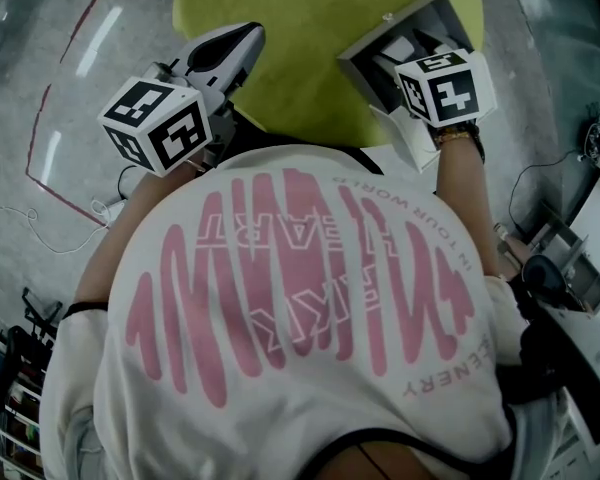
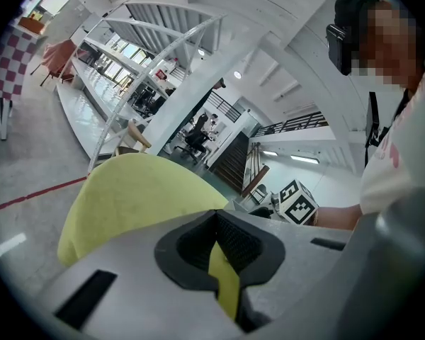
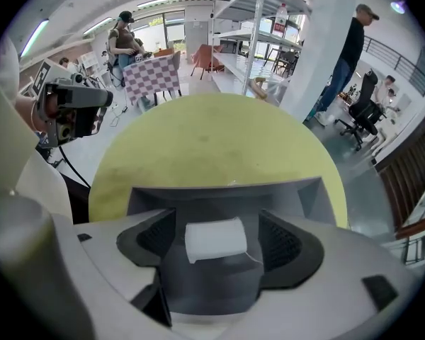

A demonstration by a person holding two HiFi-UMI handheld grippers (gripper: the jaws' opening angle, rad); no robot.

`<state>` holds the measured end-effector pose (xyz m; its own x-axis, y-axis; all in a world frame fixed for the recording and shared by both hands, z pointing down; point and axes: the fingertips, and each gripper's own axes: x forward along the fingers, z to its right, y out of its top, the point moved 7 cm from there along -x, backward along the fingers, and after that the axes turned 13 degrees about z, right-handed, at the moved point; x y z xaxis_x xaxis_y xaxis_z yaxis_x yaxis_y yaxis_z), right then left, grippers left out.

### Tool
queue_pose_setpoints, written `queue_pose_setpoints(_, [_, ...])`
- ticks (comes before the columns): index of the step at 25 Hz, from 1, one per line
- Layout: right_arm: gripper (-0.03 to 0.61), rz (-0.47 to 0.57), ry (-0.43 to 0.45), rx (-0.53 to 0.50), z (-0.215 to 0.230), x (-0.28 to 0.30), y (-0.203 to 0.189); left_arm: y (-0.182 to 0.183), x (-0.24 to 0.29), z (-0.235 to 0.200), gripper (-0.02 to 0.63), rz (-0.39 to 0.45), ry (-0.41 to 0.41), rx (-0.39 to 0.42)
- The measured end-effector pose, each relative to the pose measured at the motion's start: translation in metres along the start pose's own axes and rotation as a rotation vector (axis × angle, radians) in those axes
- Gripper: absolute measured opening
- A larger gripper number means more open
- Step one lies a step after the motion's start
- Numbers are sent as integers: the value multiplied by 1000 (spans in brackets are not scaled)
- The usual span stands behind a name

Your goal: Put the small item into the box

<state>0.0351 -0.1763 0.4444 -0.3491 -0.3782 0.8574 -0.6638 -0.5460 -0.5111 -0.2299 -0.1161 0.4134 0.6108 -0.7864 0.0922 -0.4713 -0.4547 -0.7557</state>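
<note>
In the head view a grey open box (image 1: 375,63) hangs over the near edge of a round yellow-green table (image 1: 310,28). My right gripper (image 1: 408,68) is shut on the box. A small white item (image 1: 401,46) lies inside. From the right gripper view the white item (image 3: 214,239) rests on the floor of the box (image 3: 227,193), between the two jaws of the right gripper (image 3: 217,250). My left gripper (image 1: 242,40) points at the table's left edge. In its own view the left gripper (image 2: 223,264) is shut with nothing in it; only the table (image 2: 127,190) shows through the slit.
A red tape line (image 1: 60,78) and cables run over the grey floor at the left. Grey equipment (image 1: 570,268) stands at the right. Beyond the table are a checkered-cloth table (image 3: 152,76), shelving (image 3: 262,20), a standing person (image 3: 347,48) and office chairs.
</note>
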Motion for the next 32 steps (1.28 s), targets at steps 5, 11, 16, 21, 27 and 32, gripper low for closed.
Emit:
queue_pose_setpoints(5, [334,76,-47,-6,5,-13,3,-2,0,13,8,0,-2,28])
queue_pose_setpoints(11, [334,188,-31,66,10,-43,-2,-5,0,46,8,28,13,51])
queue_pose_setpoints(16, [334,301,28,158,10,-70,-6,-7,2,80,8,64,12,77])
queue_pose_setpoints(21, [333,425,110,283,2,-100,-11,-10,2,119,8,101,-1,99])
queue_pose_setpoints(27, [333,679,258,511,4,-136,-14,2,6,153,8,147,-25,168])
queue_pose_setpoints(32, [333,957,404,714,15,-180,-19,10,11,186,8,187,-49,220])
